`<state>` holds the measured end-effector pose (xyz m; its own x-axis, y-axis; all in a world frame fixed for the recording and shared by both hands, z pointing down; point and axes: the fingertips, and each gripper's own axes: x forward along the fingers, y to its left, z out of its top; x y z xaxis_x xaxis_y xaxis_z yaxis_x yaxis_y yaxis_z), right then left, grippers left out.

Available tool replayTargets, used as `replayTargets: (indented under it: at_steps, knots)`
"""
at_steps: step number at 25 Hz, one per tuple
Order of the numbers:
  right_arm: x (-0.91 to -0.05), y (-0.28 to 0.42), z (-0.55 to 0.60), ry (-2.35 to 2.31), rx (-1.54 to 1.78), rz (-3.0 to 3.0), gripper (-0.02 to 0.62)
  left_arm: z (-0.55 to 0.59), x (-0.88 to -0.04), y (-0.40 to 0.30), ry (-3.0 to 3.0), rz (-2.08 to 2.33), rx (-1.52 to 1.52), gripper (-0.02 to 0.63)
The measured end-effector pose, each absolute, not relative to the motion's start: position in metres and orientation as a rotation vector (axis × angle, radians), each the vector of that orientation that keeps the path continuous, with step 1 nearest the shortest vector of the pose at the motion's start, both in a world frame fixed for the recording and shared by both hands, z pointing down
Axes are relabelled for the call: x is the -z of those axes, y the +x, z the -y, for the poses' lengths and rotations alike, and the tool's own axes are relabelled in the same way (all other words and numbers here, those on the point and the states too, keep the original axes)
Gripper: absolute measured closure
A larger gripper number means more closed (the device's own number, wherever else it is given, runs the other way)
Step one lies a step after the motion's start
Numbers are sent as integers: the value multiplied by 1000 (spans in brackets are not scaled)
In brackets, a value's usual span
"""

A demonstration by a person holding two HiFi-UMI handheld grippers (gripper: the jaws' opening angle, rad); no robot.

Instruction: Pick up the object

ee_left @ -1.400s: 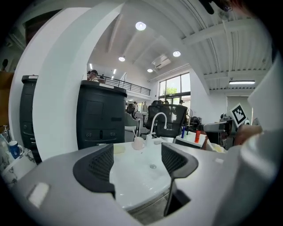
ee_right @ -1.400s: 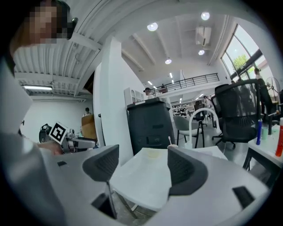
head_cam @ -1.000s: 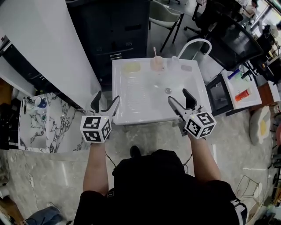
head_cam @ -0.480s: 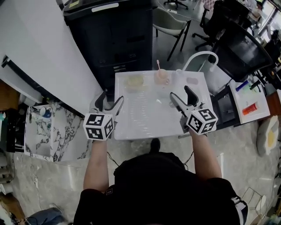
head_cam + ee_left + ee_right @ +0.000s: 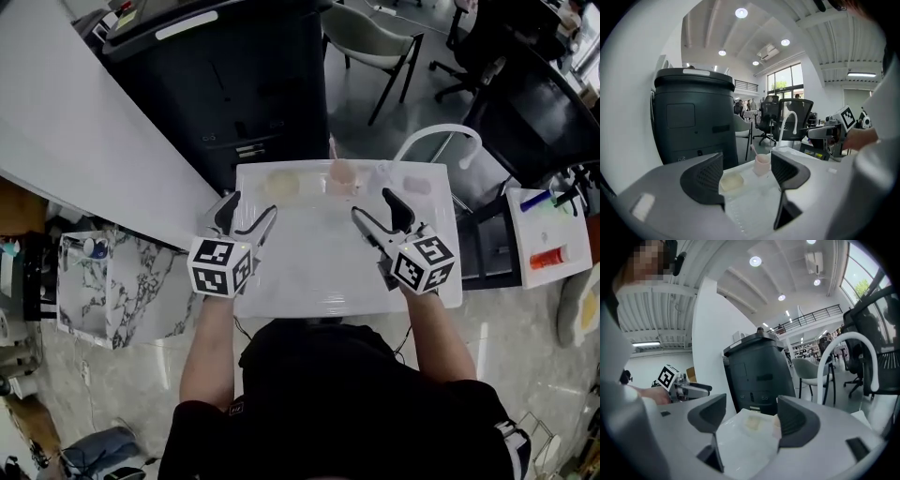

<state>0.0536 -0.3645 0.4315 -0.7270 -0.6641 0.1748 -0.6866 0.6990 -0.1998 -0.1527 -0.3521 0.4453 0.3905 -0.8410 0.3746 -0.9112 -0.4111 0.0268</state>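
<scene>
We find the left gripper (image 5: 249, 214) and right gripper (image 5: 373, 208) jaws wide apart and empty. The pink cup (image 5: 342, 175), the likely object, stands untouched at 12 o'clock on the white tray (image 5: 309, 272). Pickup not begun.

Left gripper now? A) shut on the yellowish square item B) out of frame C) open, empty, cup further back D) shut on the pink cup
C: in the left gripper view the left gripper has its fingers apart with nothing between them, and the pink cup stands further back on the white table.
</scene>
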Motion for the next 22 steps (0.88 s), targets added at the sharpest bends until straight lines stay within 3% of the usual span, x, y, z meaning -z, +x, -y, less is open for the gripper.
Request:
replayTargets:
  at_steps: [16,22]
  knots:
    - [-474,43,409,1182,-543,2709,285,428,-546,-132,2479,1230,-843,281]
    - [-493,46,404,1219,-601,2648,285,435,-602,-124,2507,1046,-1123,281]
